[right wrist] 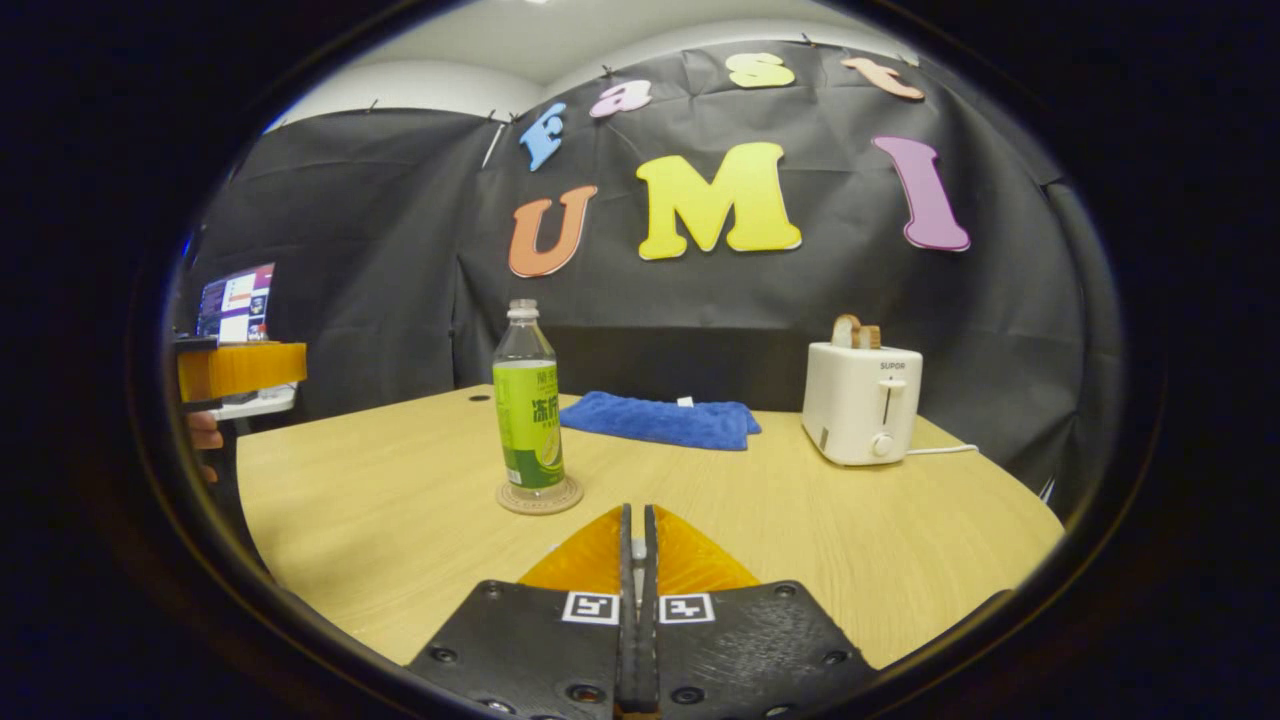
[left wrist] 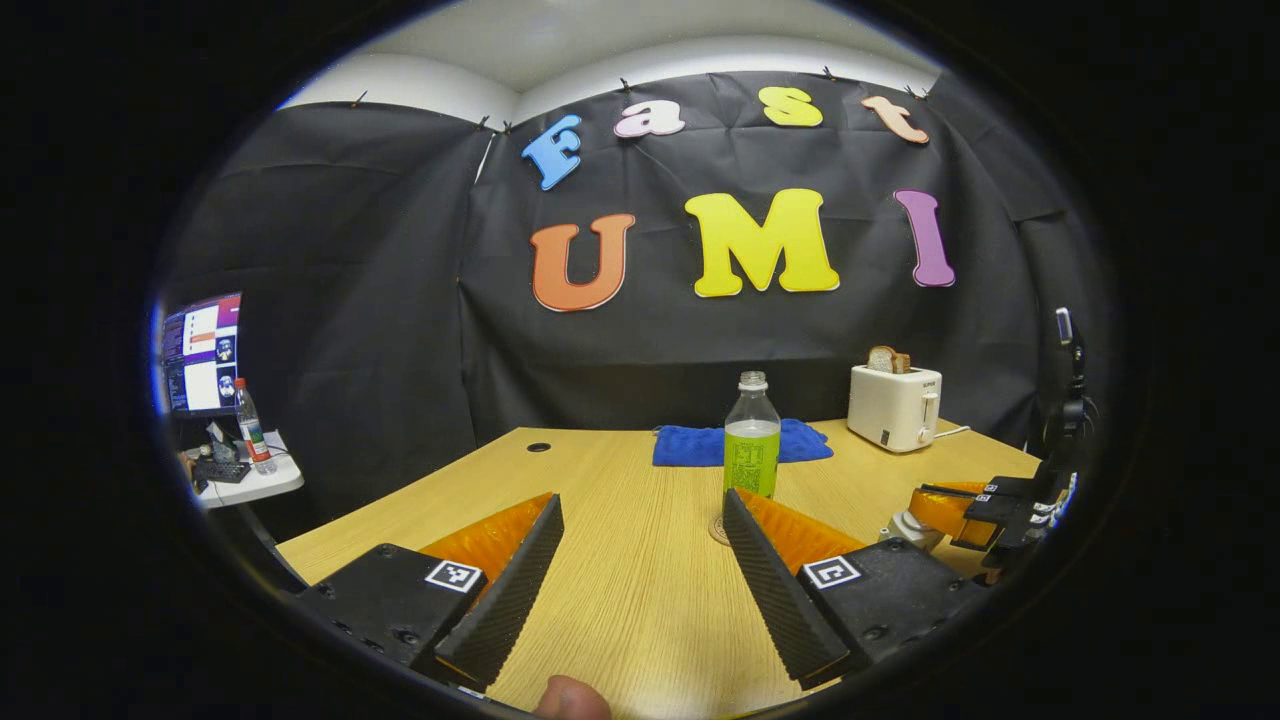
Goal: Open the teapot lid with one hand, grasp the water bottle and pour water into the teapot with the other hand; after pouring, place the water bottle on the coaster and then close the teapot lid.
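Water bottle [right wrist: 529,400] upright on round coaster [right wrist: 540,497], mid table [right wrist: 900,530], near blue towel [right wrist: 660,420]. Left tongs [left wrist: 640,540] spread wide, empty. Right tongs [right wrist: 637,530] pinched together, maybe on something small, can't tell.

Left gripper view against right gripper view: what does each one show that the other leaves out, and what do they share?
Left gripper view: the left gripper open, its fingers wide apart, a small bottle on a side table, and the right gripper at the right edge above a white object too hidden to name. Right gripper view: the right gripper's fingers closed together, with the left gripper at the left edge. Both: the water bottle standing on the coaster, the blue cloth, the toaster holding bread, and the wooden table.
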`<state>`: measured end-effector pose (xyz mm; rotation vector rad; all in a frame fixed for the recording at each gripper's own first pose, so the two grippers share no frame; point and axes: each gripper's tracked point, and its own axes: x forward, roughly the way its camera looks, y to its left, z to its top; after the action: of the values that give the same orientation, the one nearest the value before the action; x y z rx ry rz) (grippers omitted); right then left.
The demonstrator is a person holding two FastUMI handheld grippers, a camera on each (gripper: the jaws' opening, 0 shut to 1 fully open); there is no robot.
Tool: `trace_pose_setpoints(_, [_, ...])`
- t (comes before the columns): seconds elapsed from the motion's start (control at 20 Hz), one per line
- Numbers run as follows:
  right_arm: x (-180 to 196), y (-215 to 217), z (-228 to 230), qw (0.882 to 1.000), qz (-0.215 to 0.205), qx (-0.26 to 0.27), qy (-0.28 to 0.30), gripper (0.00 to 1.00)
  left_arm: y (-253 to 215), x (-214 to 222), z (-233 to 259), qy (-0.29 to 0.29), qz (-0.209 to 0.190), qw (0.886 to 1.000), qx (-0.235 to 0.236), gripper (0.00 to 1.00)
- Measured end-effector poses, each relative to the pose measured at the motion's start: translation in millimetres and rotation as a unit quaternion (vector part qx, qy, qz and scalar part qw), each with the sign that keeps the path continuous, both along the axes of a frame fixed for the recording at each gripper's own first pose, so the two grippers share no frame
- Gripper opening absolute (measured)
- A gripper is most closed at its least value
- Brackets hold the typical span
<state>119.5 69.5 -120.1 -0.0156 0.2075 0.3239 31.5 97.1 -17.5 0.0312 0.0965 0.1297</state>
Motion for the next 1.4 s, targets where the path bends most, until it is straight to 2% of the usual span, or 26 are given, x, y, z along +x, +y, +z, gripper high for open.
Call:
trace_pose_setpoints(0.25, [0.7, -0.9, 0.5, 1.000, -0.006, -0.005, -0.003, 0.00, -1.0, -0.5, -0.4, 0.001, -0.003, 1.000, 0.001, 1.00])
trace_pose_setpoints(0.3, [-0.9, -1.0, 1.2, 1.000, -0.007, -0.005, -0.004, 0.06, -1.5, -1.0, 0.1, 0.001, -0.004, 1.000, 0.001, 1.00])
trace_pose_setpoints(0.55, [-2.8, -7.6, 16.3, 1.000, -0.023, 0.004, -0.021, 0.07, -3.0, -1.9, -1.7, 0.004, -0.009, 1.000, 0.005, 1.00])
trace_pose_setpoints(0.6, [-2.8, -11.1, 22.5, 0.999, -0.030, 0.007, -0.029, 0.18, -3.3, -2.2, -1.4, 0.003, -0.010, 1.000, 0.005, 1.00])
trace_pose_setpoints(0.65, [-6.0, -14.6, 29.1, 0.999, -0.036, 0.013, -0.035, 0.22, -4.0, -2.9, -0.9, 0.003, -0.010, 1.000, 0.005, 1.00])
trace_pose_setpoints(0.7, [-8.2, -18.7, 36.6, 0.998, -0.042, 0.019, -0.042, 0.32, -6.0, -4.6, -1.0, 0.002, -0.011, 1.000, 0.005, 1.00])
trace_pose_setpoints(0.75, [-12.4, -24.1, 45.2, 0.997, -0.050, 0.025, -0.049, 0.37, -9.4, -6.6, -0.6, 0.001, -0.013, 1.000, 0.004, 1.00])
trace_pose_setpoints(0.8, [-16.3, -29.7, 54.0, 0.996, -0.057, 0.027, -0.056, 0.49, -14.0, -9.3, 0.7, -0.002, -0.015, 1.000, 0.002, 1.00])
trace_pose_setpoints(0.85, [-22.4, -35.1, 61.2, 0.996, -0.064, 0.027, -0.064, 0.57, -18.9, -11.7, 2.6, -0.005, -0.019, 1.000, -0.001, 1.00])
trace_pose_setpoints(0.9, [-28.9, -39.1, 68.9, 0.995, -0.069, 0.026, -0.071, 0.72, -24.0, -13.9, 5.0, -0.007, -0.022, 1.000, -0.003, 1.00])
trace_pose_setpoints(1.0, [-46.4, -46.6, 84.7, 0.993, -0.077, 0.022, -0.085, 0.80, -33.8, -20.8, 9.3, -0.013, -0.029, 0.999, -0.007, 1.00])
trace_pose_setpoints(1.15, [-80.3, -56.5, 104.9, 0.991, -0.086, 0.016, -0.097, 0.86, -52.0, -37.7, 19.7, -0.028, -0.040, 0.999, -0.020, 1.00])
trace_pose_setpoints(1.25, [-103.9, -62.2, 117.4, 0.990, -0.094, 0.014, -0.107, 0.95, -65.3, -53.8, 22.3, -0.034, -0.050, 0.998, -0.026, 1.00])
trace_pose_setpoints(1.4, [-145.8, -69.1, 134.7, 0.986, -0.098, 0.012, -0.134, 0.97, -79.1, -77.5, 31.5, -0.053, -0.057, 0.997, -0.028, 1.00])
